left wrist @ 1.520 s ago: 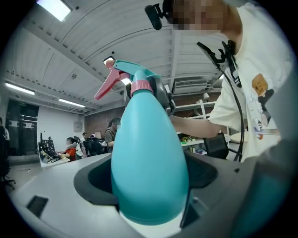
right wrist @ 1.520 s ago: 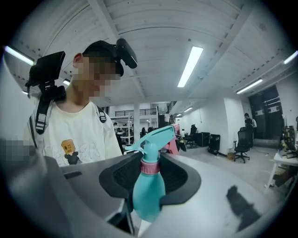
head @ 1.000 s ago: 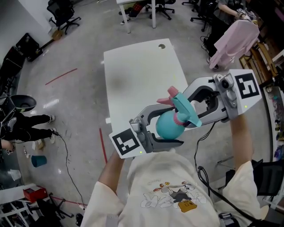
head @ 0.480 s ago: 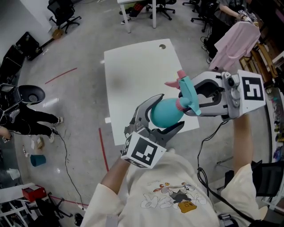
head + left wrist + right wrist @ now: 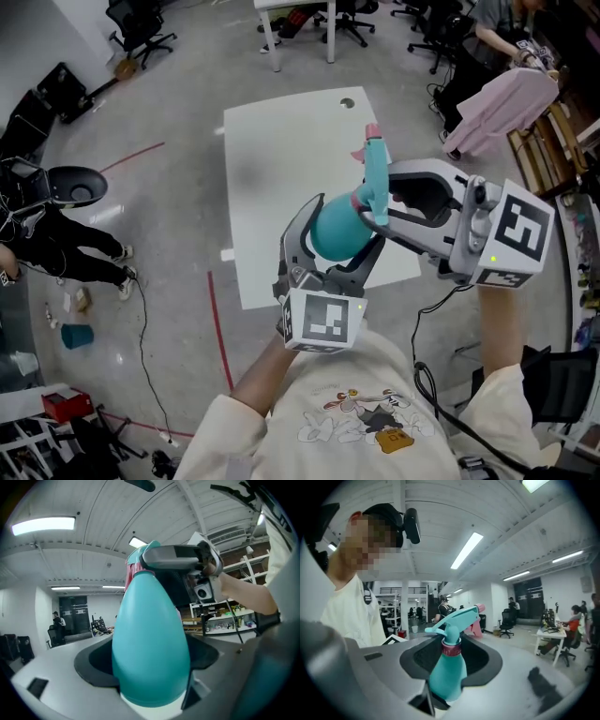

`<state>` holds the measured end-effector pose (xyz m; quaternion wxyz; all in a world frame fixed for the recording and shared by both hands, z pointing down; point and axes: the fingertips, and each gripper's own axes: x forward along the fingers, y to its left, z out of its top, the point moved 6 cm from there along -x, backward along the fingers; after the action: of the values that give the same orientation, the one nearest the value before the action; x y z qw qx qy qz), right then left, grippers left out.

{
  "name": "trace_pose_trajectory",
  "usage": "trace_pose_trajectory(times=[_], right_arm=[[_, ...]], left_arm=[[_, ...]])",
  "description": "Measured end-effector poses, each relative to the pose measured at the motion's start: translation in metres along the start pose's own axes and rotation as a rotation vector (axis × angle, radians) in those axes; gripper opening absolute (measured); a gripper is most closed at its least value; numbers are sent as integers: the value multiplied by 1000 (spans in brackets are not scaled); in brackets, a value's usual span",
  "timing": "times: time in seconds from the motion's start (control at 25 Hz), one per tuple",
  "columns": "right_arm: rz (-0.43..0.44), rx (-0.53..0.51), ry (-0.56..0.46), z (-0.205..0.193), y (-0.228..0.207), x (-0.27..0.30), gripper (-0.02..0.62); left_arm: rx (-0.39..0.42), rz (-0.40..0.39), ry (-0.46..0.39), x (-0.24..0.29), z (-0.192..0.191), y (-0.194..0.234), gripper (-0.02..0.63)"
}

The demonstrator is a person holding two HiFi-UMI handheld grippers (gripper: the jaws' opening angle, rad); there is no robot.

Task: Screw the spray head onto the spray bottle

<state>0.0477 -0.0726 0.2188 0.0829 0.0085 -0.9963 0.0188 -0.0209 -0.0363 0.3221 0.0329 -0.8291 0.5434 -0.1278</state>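
Observation:
A teal spray bottle (image 5: 336,232) hangs in the air over the near edge of a white table (image 5: 281,141). Its teal spray head (image 5: 375,169) with a pink nozzle sits on a pink collar (image 5: 360,201). My left gripper (image 5: 339,236) comes up from below, its jaws spread wide and shut on the bottle's round body (image 5: 150,639). My right gripper (image 5: 375,202) reaches in from the right and is shut on the bottle's narrow top just under the collar (image 5: 451,648). The right gripper view shows the spray head (image 5: 454,618) standing above its jaws.
Nothing lies on the table's top. Office chairs (image 5: 141,28) stand at the back. A pink garment (image 5: 506,103) hangs over a chair at the right. A person in black (image 5: 56,244) is at the left, and red tape (image 5: 217,328) marks the floor.
The left gripper has swung from the bottle's left side round to beneath it, marker cube now facing up. The right gripper has swung nearer too. The bottle turned with them, held throughout.

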Motion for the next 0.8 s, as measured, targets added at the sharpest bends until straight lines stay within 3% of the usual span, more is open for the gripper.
trace_pose_trajectory(times=[0.2, 0.32, 0.4, 0.56, 0.68, 0.8], right_arm=[[-299, 103, -121, 0, 7, 18, 129], [-457, 32, -116, 5, 16, 23, 129], [-507, -11, -98, 6, 26, 26, 129], [-474, 6, -109, -5, 50, 20, 135], [-395, 87, -136, -1, 38, 9, 205], [-333, 128, -139, 3, 31, -4, 219]], left_arm=[[-32, 114, -13, -3, -5, 13, 425], [-22, 165, -10, -3, -1, 18, 425], [-23, 172, -17, -6, 0, 16, 425], [-36, 135, -74, -20, -5, 1, 425], [-63, 99, -100, -10, -5, 4, 425], [-123, 46, -142, -4, -2, 13, 425]])
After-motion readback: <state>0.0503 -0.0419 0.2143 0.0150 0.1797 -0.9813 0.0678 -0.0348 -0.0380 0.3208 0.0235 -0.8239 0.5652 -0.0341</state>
